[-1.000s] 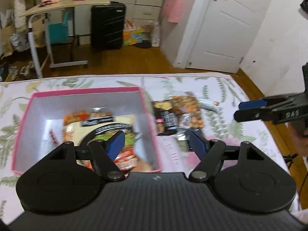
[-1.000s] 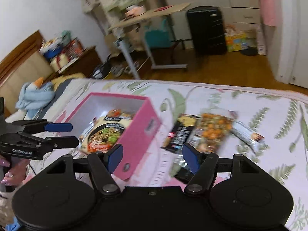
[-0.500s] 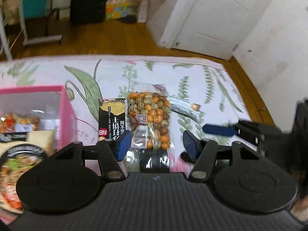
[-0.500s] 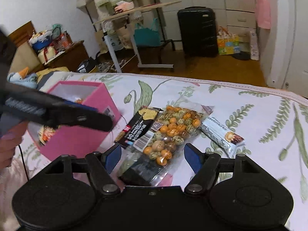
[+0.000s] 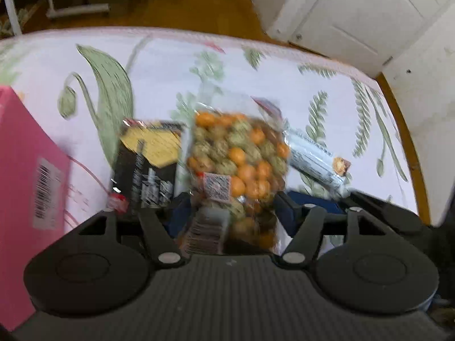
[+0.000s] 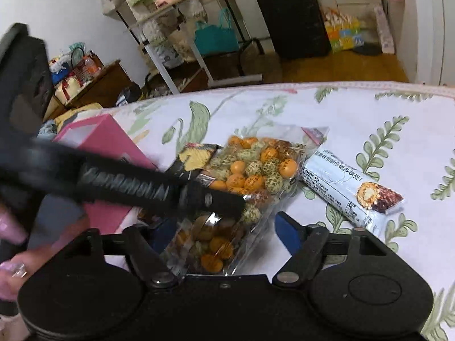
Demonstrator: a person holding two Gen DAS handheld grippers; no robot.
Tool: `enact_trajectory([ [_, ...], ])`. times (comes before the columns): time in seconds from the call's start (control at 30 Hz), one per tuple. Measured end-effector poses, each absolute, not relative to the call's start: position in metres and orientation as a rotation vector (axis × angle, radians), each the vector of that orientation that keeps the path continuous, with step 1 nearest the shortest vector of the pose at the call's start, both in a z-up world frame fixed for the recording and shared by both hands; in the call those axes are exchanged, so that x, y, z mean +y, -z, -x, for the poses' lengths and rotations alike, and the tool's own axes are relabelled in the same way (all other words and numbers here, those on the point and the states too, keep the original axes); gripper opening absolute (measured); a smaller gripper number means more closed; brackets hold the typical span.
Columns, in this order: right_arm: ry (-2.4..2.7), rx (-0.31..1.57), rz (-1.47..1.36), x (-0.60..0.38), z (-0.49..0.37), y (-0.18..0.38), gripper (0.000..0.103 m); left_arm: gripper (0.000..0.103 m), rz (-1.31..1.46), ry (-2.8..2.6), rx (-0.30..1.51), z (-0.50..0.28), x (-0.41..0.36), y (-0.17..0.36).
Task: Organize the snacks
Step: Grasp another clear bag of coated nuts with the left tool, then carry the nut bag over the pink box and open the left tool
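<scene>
Right wrist: three snack packets (image 6: 250, 176).

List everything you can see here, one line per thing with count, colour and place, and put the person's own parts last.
bag of coated nuts: one, clear with orange and green balls, on the bedspread, between both grippers' fingers.
black snack packet: one, black and yellow, partly under the bag, towards the box.
white snack bar: one, white with brown end, on the bag's far side from the box.
pink box: one, pink with barcode label, beside the black packet.
bedspread: one, white with green leaves, under everything.
suitcase: one, black, on the floor behind.
left gripper: black with blue pads, open around the bag.
right gripper: same colours, open around the bag.
hand: one, pink nails, left edge of the right wrist view.
</scene>
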State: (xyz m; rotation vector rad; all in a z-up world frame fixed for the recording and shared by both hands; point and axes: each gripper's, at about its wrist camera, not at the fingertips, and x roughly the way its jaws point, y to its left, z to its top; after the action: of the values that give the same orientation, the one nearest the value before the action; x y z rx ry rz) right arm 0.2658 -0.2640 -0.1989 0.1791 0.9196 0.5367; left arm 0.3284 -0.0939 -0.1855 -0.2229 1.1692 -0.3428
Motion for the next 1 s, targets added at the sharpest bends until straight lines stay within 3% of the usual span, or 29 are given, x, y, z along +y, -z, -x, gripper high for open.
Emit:
enact_trajectory([
  [0.6,-0.526,0.909,-0.109,-0.251,-0.244,0.197,0.089,0.060,0.229,0.447,1.195,-0.298,-0.099,0.176],
  [1.0,-0.508,0.844,-0.031,-0.241,-0.169,0.159,0.087,0.061,0.209,0.505,1.195,-0.233,-0.092,0.143],
])
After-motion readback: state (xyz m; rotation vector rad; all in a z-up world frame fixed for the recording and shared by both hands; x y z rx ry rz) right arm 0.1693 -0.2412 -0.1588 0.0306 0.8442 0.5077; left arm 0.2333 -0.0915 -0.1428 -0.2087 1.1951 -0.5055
